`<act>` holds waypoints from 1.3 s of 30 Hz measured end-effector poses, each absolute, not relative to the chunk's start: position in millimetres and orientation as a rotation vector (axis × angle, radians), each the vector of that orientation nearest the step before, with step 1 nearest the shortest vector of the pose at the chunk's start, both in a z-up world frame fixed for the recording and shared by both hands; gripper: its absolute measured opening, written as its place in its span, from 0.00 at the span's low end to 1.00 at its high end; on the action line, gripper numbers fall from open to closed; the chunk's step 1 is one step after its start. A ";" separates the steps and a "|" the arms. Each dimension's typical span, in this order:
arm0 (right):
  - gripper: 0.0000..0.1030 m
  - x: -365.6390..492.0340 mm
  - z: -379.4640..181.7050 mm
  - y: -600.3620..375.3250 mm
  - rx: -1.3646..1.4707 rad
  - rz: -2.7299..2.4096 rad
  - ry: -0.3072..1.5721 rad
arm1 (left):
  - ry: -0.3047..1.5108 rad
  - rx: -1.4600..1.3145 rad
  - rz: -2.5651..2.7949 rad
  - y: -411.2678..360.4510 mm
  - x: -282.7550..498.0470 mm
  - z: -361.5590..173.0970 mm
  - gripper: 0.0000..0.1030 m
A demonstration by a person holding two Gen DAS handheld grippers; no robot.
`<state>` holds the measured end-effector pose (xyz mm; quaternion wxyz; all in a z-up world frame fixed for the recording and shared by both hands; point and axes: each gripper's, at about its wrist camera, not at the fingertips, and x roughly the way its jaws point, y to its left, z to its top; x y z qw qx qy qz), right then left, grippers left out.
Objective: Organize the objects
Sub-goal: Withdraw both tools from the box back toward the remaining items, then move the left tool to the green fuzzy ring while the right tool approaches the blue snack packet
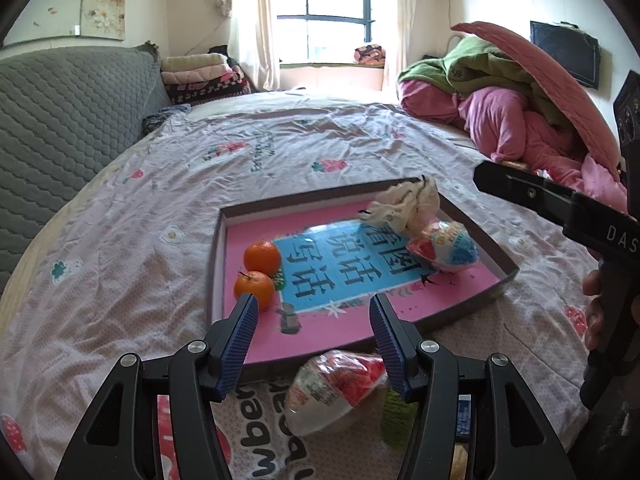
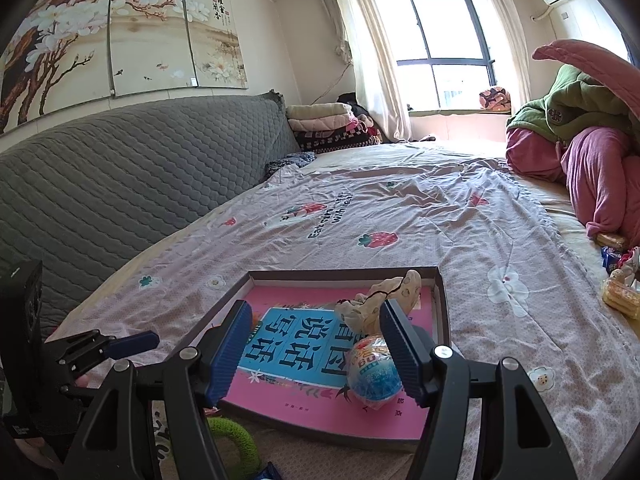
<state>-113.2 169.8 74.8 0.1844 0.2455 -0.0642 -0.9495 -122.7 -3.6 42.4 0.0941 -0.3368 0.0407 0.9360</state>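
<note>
A shallow brown box (image 1: pixel 472 312) with a pink and blue printed bottom lies on the bed. In it are two oranges (image 1: pixel 260 268), a wrapped egg-shaped toy (image 1: pixel 444 248) and a crumpled cream cloth (image 1: pixel 404 204). A second wrapped egg toy (image 1: pixel 336 388) lies on the sheet just outside the box's near edge, between my left gripper's fingers. My left gripper (image 1: pixel 310 320) is open and empty above it. My right gripper (image 2: pixel 314 344) is open and empty over the box (image 2: pixel 442 300), with the blue-ended egg toy (image 2: pixel 372 372) by its right finger and the cloth (image 2: pixel 380 300) beyond.
A grey quilted headboard (image 2: pixel 120 184) runs along the left. A heap of pink and green bedding (image 1: pixel 520 112) fills the right. Packaged snacks (image 2: pixel 620 300) lie at the bed's right edge. A green fuzzy ring (image 2: pixel 236 440) lies near the box's front edge. Folded blankets (image 1: pixel 204 76) sit far back.
</note>
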 end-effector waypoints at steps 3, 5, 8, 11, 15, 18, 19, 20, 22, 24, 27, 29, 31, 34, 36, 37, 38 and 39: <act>0.64 -110.7 75.2 169.9 0.691 -2.676 -0.180 | 0.129 -0.997 2.770 1.8 -119.9 41.7 0.58; 0.64 -108.7 75.7 170.7 0.688 -2.676 -0.185 | 0.143 -0.995 2.766 5.9 -117.9 41.0 0.58; 0.64 -105.1 76.4 173.3 0.684 -2.683 -0.195 | 0.160 -0.994 2.769 10.0 -114.2 39.9 0.58; 0.64 -100.0 77.4 177.6 0.678 -2.693 -0.214 | 0.172 -0.999 2.771 13.4 -110.8 37.7 0.58; 0.64 -94.7 77.1 182.9 0.677 -2.696 -0.246 | 0.179 -1.014 2.766 17.1 -106.9 33.3 0.58; 0.64 -91.9 76.3 184.2 0.683 -2.695 -0.257 | 0.182 -1.016 2.768 19.9 -102.5 31.2 0.58; 0.64 -91.2 76.2 184.2 0.685 -2.694 -0.257 | 0.187 -1.016 2.770 21.2 -101.2 30.8 0.58; 0.64 -90.1 76.0 184.0 0.686 -2.695 -0.254 | 0.191 -1.015 2.769 22.1 -99.9 30.6 0.58; 0.64 -88.4 75.9 182.5 0.686 -2.692 -0.242 | 0.197 -1.012 2.772 23.4 -97.5 30.0 0.58; 0.64 -87.5 75.6 180.2 0.687 -2.692 -0.228 | 0.196 -1.018 2.771 23.1 -96.1 28.7 0.58; 0.64 -85.5 73.5 177.6 0.695 -2.691 -0.211 | 0.185 -1.032 2.768 22.7 -94.7 27.0 0.58; 0.64 -84.1 72.2 176.2 0.699 -2.688 -0.205 | 0.176 -1.036 2.766 21.2 -93.1 26.8 0.58; 0.64 -83.2 71.0 174.4 0.704 -2.684 -0.197 | 0.165 -1.039 2.762 20.5 -91.9 26.9 0.58; 0.64 -81.9 69.5 171.3 0.709 -2.684 -0.176 | 0.148 -1.035 2.759 18.9 -89.5 27.7 0.58; 0.64 -80.5 68.3 170.4 0.714 -2.683 -0.168 | 0.156 -1.045 2.753 19.6 -89.3 26.8 0.58; 0.64 -79.7 67.5 169.8 0.717 -2.678 -0.167 | 0.160 -1.051 2.753 20.2 -89.2 25.5 0.58; 0.64 -79.0 66.5 169.6 0.722 -2.675 -0.168 | 0.163 -1.060 2.749 20.8 -88.9 23.5 0.58; 0.64 -78.2 65.5 169.4 0.726 -2.673 -0.169 | 0.165 -1.069 2.745 21.3 -88.6 21.5 0.58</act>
